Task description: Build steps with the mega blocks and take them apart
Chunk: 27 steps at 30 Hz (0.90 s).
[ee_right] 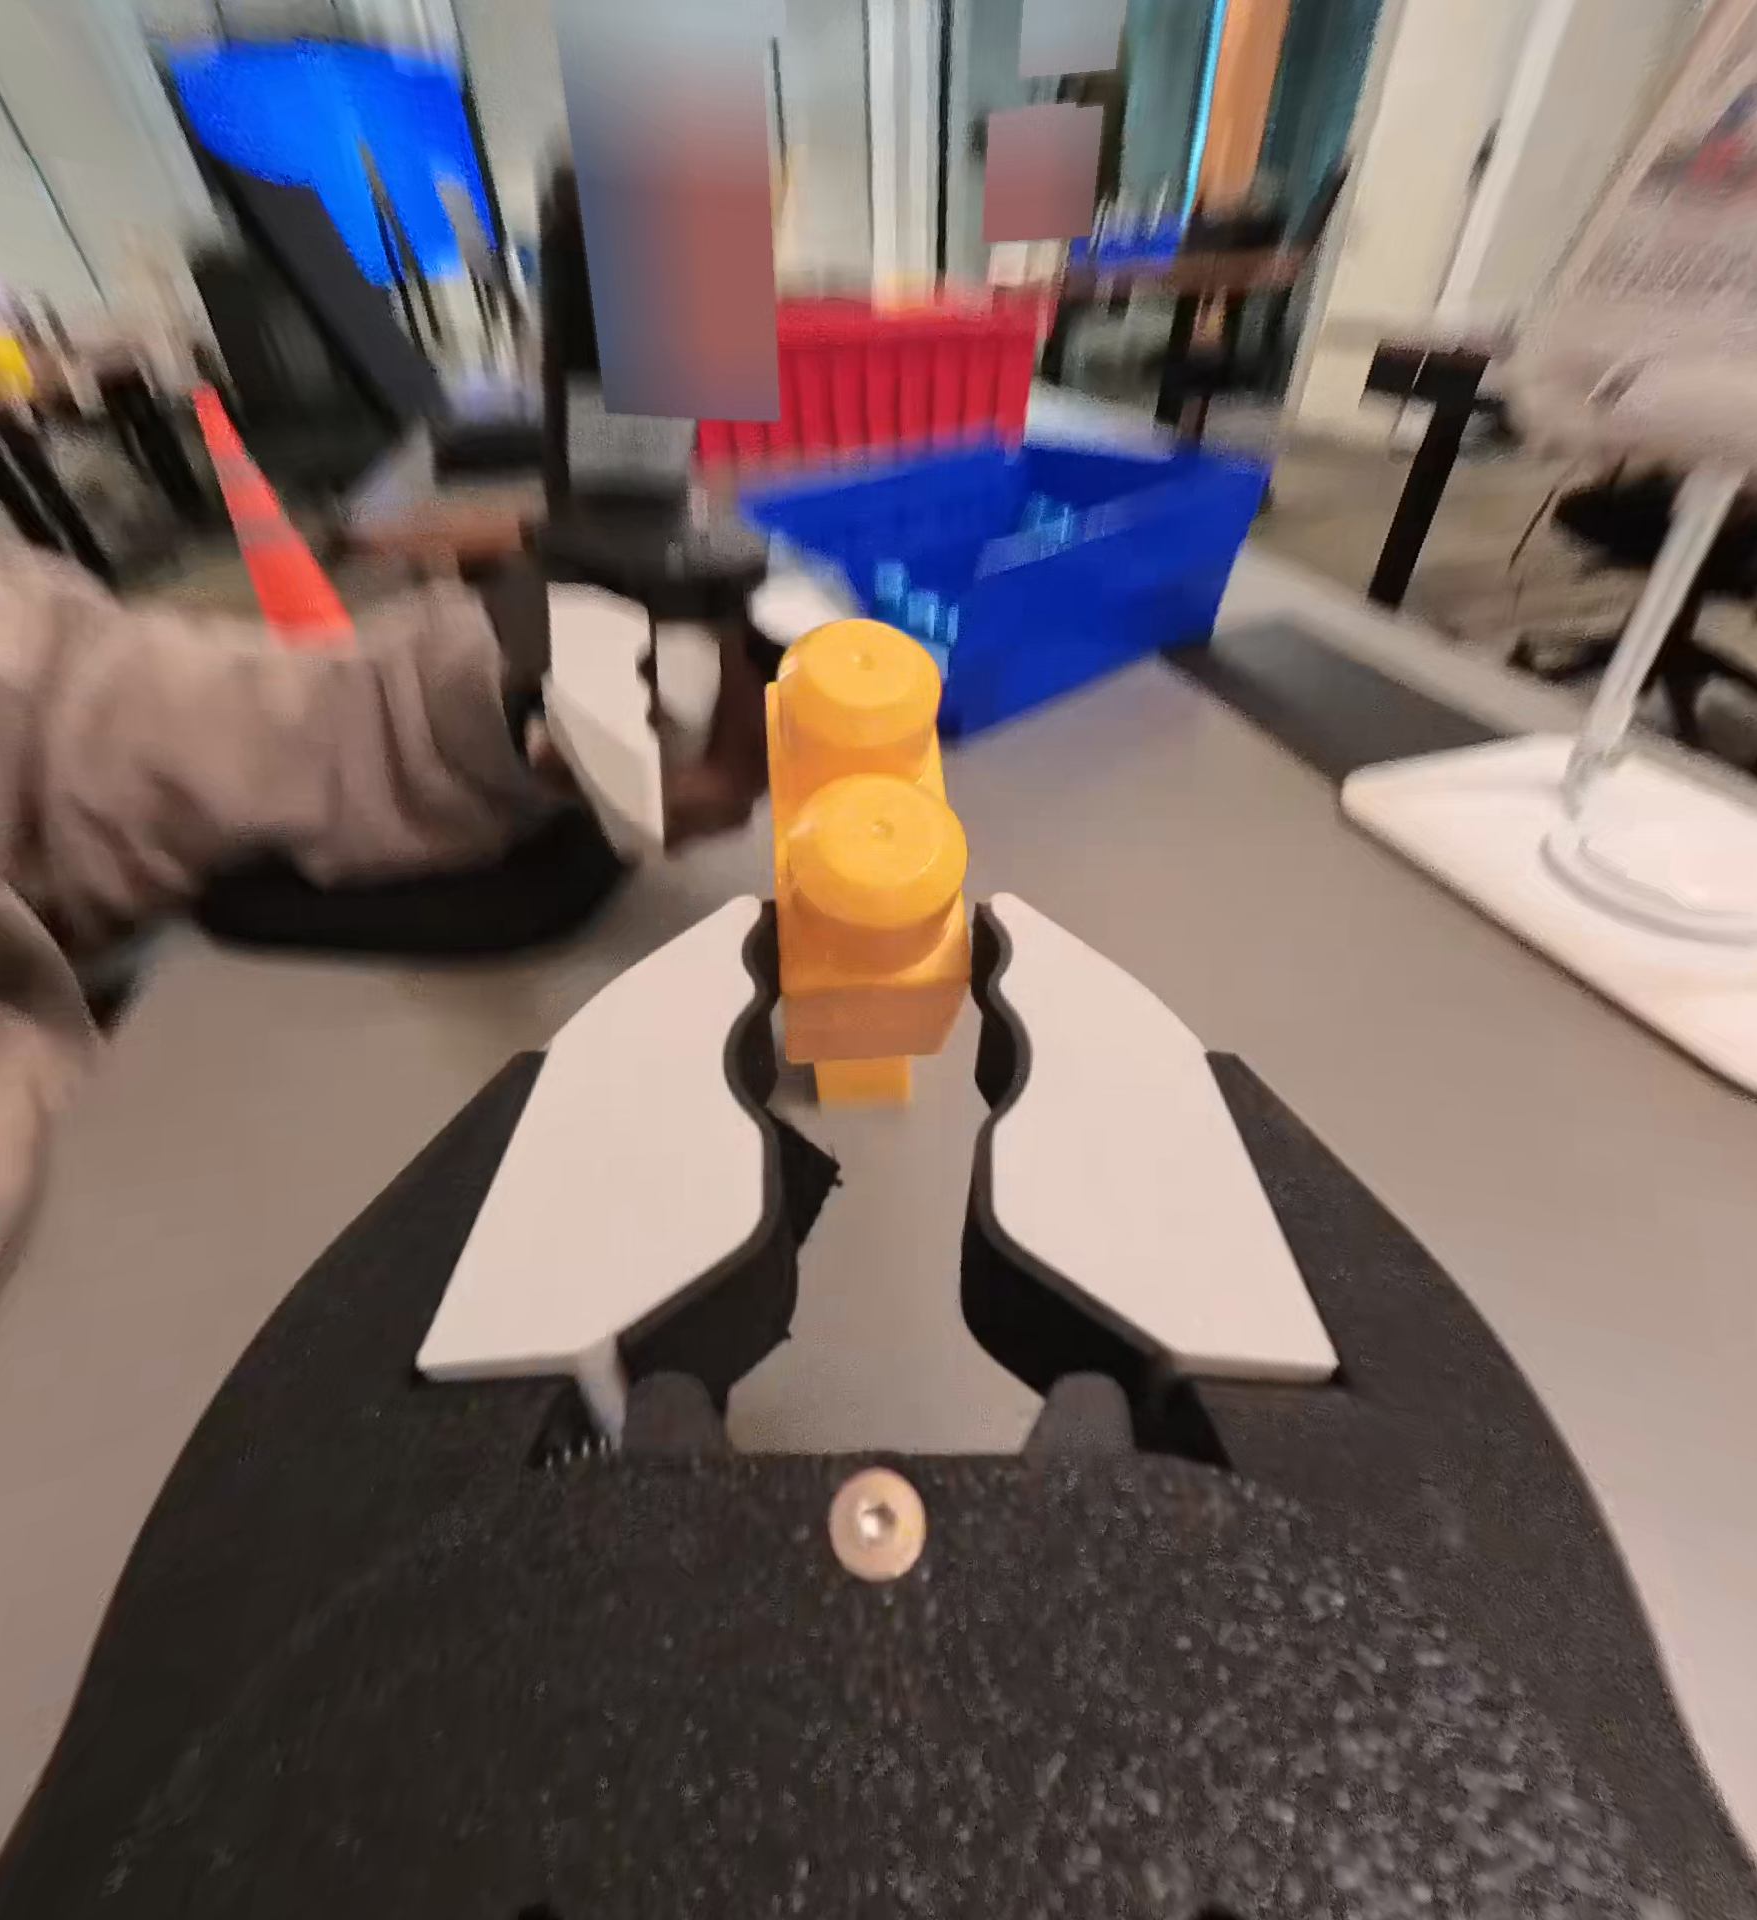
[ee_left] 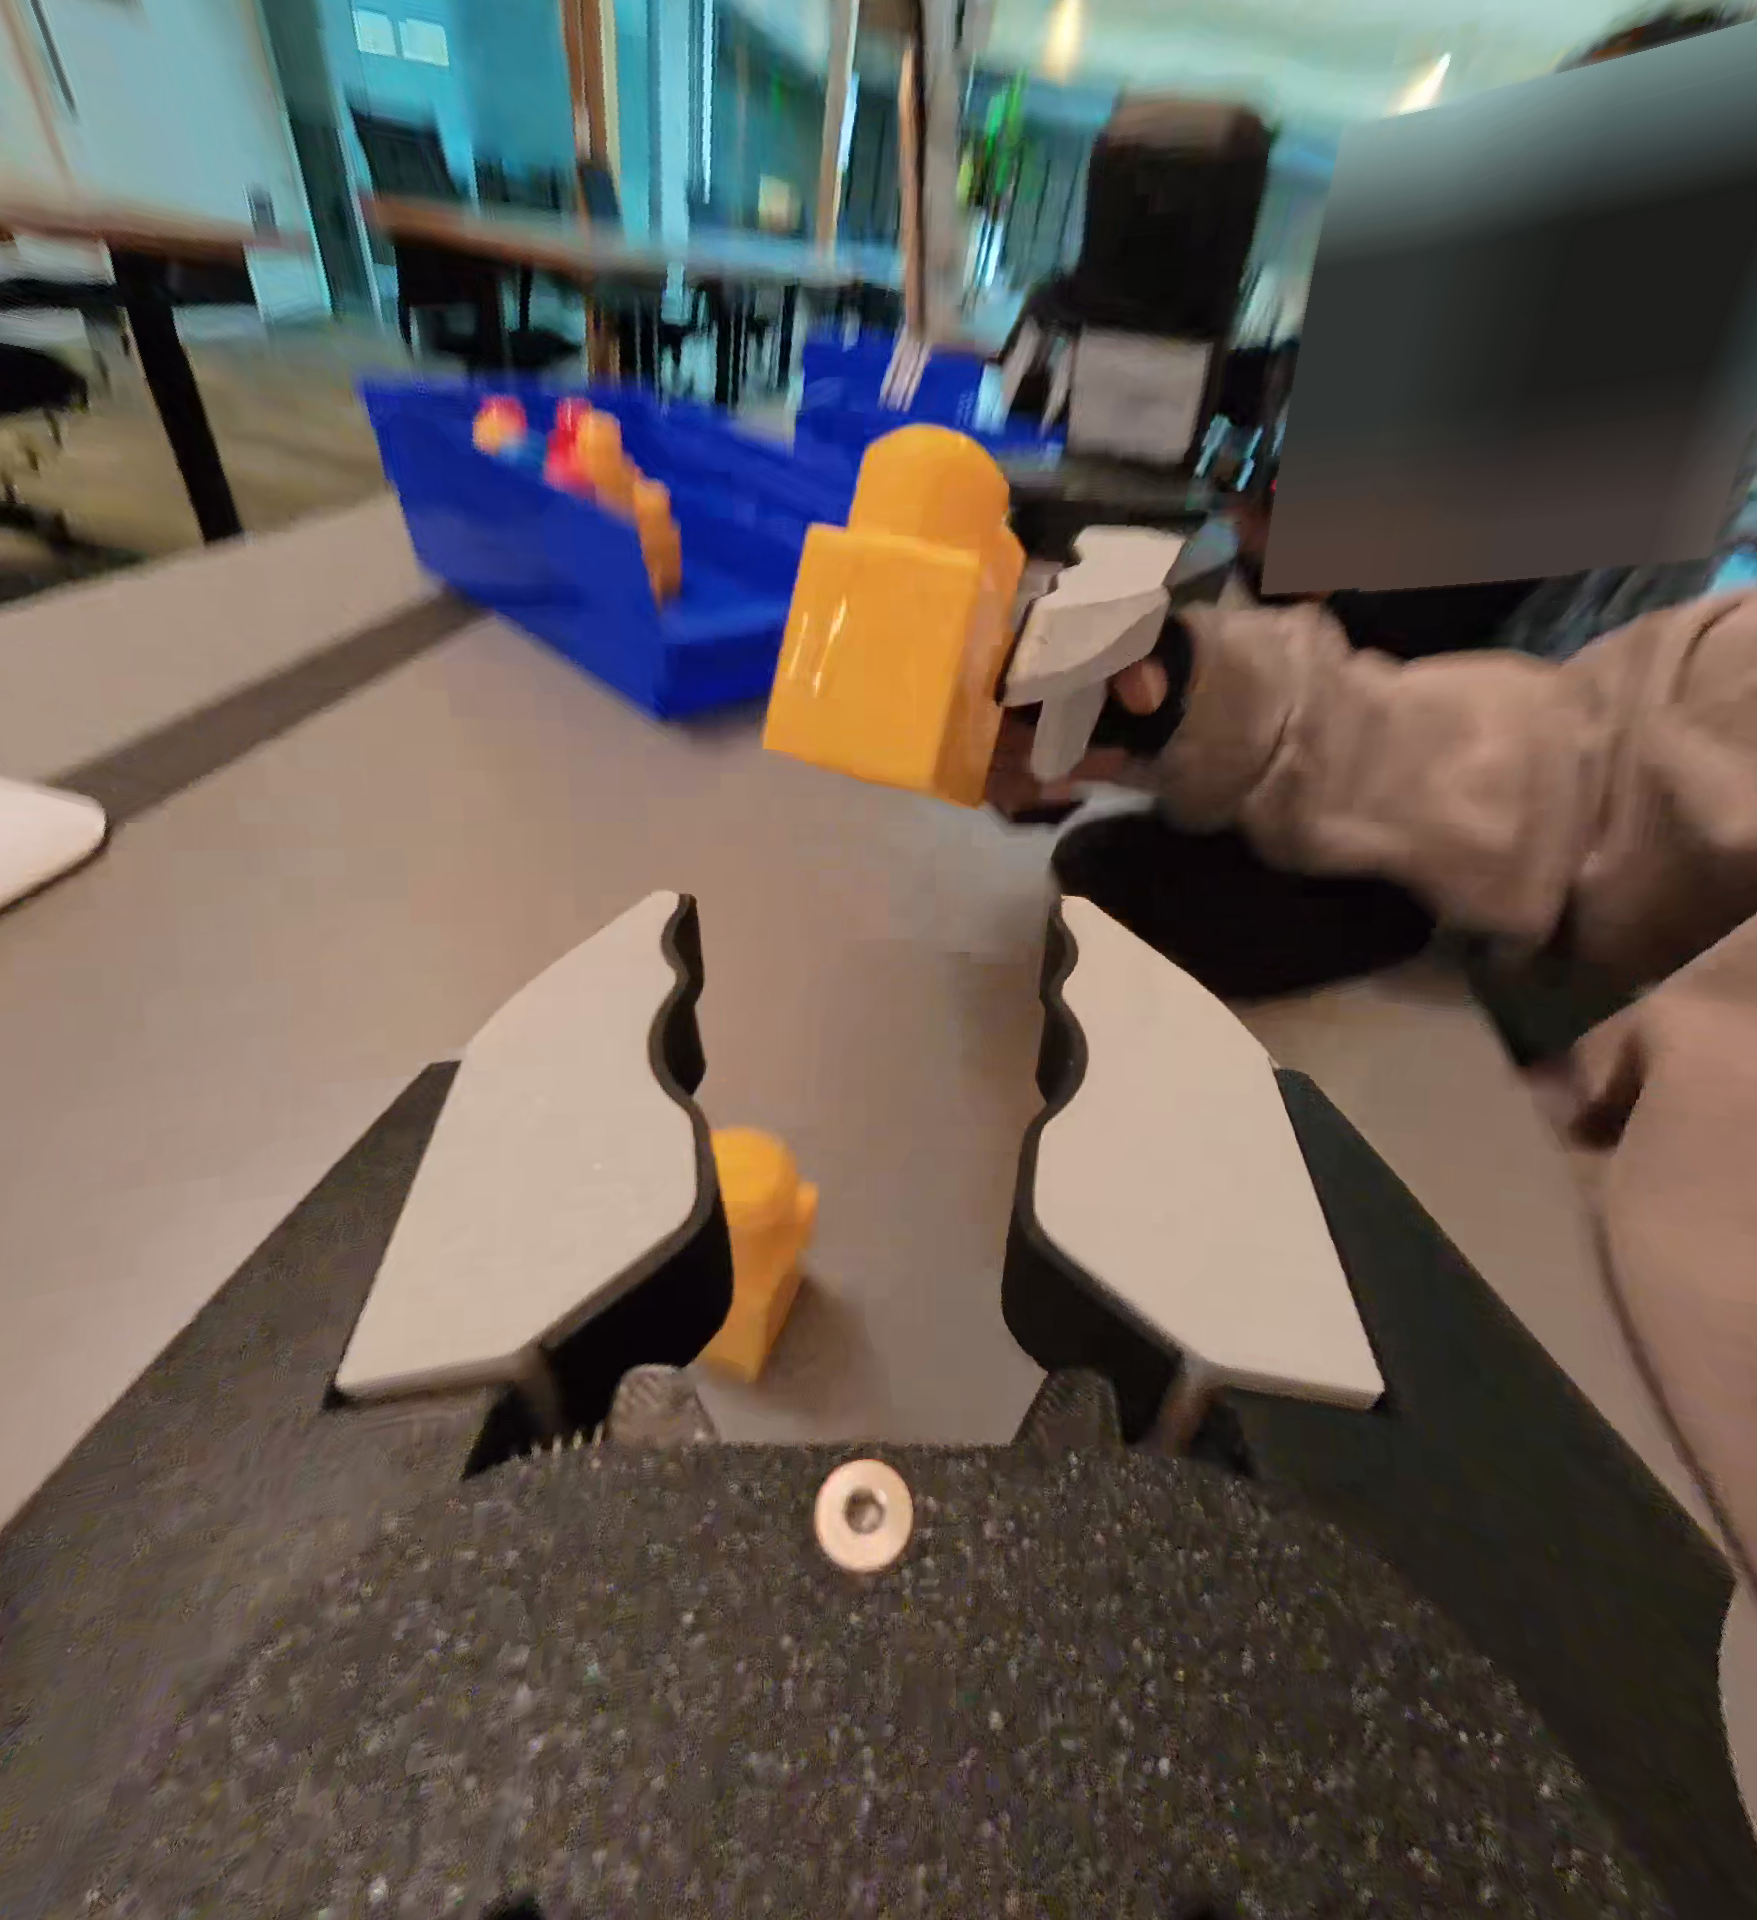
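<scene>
My right gripper [ee_right: 874, 914] is shut on an orange two-stud mega block [ee_right: 869, 862] and holds it above the grey table [ee_right: 1269, 1143]. A smaller orange piece [ee_right: 858, 1081] shows just under it; I cannot tell whether the two are joined. In the left wrist view the right gripper [ee_left: 1014, 665] holds that block [ee_left: 884, 634] in the air, right of centre. My left gripper [ee_left: 869, 935] is open and empty above the table. A small orange block [ee_left: 765, 1247] stands on the table, partly hidden behind its left finger. The left gripper also shows, blurred, in the right wrist view [ee_right: 635, 727].
A blue bin [ee_left: 562, 561] with orange and red blocks stands at the far side of the table and shows in the right wrist view [ee_right: 1092, 613]. A white stand base [ee_right: 1580, 894] lies to the right. A person's sleeve [ee_left: 1476, 748] reaches in. Both views are motion-blurred. Left tips to right tips: about 6 cm.
</scene>
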{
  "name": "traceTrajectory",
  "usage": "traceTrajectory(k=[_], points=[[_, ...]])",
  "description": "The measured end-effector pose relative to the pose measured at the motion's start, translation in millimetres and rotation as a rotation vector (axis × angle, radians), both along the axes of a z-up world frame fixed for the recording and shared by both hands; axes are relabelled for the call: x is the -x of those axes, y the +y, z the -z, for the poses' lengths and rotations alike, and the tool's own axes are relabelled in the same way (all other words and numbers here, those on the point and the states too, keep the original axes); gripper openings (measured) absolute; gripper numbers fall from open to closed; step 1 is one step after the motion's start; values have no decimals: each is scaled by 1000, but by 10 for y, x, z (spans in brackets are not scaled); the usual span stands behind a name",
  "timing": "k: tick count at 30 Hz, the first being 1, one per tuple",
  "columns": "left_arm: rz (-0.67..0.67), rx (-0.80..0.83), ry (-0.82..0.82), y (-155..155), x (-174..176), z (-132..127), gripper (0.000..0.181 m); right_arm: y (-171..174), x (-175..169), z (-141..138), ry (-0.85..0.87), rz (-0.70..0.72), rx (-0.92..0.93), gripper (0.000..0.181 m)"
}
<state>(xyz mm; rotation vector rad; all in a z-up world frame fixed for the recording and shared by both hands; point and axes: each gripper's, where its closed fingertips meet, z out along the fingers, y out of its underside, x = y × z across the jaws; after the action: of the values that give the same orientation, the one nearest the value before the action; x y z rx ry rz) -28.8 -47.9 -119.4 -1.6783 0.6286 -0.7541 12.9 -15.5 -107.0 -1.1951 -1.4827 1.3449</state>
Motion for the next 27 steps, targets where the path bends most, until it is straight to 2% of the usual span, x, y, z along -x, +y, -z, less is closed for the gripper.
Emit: traceTrajectory(k=[2,5,9,12,13,16,20,24,27], points=[[7,-79,-124,-34,-60,-263,61,-16,-18,-355,156,6,108,35],[9,-169,-271,-98,-121,-579,61,-140,28,-616,268,-31,210,35],[10,-242,-376,-178,-141,-826,57,-369,175,-685,317,-111,313,35],[14,-249,-368,-199,-156,-832,49,-508,281,-648,315,-144,336,35],[22,-251,-373,-215,-153,-835,40,-551,312,-627,305,-153,330,35],[31,-243,-359,-236,-124,-832,39,-600,358,-578,261,-166,289,35],[24,-258,-373,-243,46,-866,38,-474,357,-370,53,-150,108,47],[-15,-278,-349,-218,273,-827,38,-228,420,250,-317,-45,-132,57],[-45,-299,-332,-205,412,-804,38,-202,521,650,-510,-3,-194,56]])
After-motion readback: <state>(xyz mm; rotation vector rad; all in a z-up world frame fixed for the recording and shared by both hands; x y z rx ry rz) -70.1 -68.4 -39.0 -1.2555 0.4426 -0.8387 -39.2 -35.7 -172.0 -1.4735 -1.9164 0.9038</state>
